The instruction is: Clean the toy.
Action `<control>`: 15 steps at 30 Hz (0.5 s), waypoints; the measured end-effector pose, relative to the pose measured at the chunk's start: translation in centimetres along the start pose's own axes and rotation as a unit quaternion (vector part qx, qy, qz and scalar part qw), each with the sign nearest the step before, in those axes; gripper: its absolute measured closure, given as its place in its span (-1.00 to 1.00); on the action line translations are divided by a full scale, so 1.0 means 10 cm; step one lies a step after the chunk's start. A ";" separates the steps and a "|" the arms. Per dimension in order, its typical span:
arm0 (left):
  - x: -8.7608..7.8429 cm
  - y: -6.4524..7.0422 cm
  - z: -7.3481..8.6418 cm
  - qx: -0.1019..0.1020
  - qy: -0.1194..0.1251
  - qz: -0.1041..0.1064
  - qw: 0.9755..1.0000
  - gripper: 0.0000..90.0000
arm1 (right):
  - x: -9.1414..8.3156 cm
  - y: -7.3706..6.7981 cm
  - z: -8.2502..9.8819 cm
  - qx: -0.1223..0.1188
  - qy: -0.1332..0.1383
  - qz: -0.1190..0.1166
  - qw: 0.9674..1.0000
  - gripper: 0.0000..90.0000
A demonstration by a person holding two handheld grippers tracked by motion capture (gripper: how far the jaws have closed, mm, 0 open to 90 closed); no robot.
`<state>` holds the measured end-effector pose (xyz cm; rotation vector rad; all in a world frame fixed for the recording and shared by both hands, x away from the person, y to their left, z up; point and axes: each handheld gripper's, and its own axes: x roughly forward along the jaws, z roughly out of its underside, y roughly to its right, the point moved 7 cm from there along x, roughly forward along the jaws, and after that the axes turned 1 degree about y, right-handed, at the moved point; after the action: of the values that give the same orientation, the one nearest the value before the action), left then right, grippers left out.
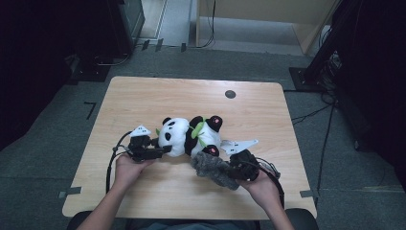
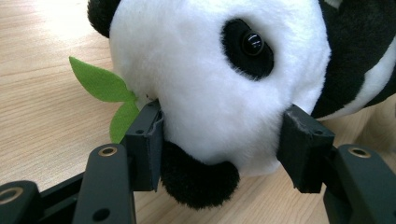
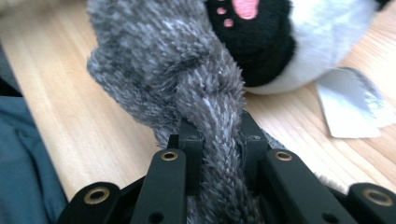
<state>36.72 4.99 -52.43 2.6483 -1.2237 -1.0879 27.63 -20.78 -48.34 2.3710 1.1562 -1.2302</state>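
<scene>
A black-and-white plush panda (image 1: 184,136) lies on its side in the middle of the wooden table (image 1: 143,96). My left gripper (image 1: 165,149) comes at it from the left. In the left gripper view my left gripper (image 2: 224,140) has its pads pressed into both sides of the panda's white head (image 2: 210,70), beside a green felt leaf (image 2: 100,84). My right gripper (image 1: 232,168) is shut on a grey fuzzy cloth (image 1: 213,167) just in front of the panda's feet. The right gripper view shows my right gripper (image 3: 219,144) pinching a bunched fold of the cloth (image 3: 177,60), which touches the panda's black paw (image 3: 252,42).
A white sewn-in label (image 3: 350,107) lies flat on the table by the panda's body. A small dark round disc (image 1: 230,94) sits in the table's far half. Black equipment stands and cables (image 1: 316,67) are on the floor around the table.
</scene>
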 end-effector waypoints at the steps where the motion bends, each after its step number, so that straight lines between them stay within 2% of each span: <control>1: 0.00 0.00 0.00 0.000 0.000 0.000 1.000 -0.12 | 0.01 -0.02 -0.01 -0.002 -0.001 -0.002 1.000 0.71; 5: 0.00 0.00 0.00 0.000 0.001 0.000 1.000 -0.12 | 0.02 -0.14 -0.04 -0.024 -0.003 -0.010 1.000 0.71; 9: 0.00 0.00 0.00 -0.002 0.001 0.000 1.000 -0.12 | 0.06 -0.28 -0.16 -0.038 0.003 -0.026 0.999 0.71; 15: 0.00 0.00 0.00 -0.002 0.001 0.000 1.000 -0.12 | 0.31 -0.47 -0.40 -0.055 -0.004 -0.052 0.997 0.71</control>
<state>36.73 4.97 -52.42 2.6450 -1.2190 -1.0877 27.57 -13.88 -47.54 2.2501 1.3249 -1.1736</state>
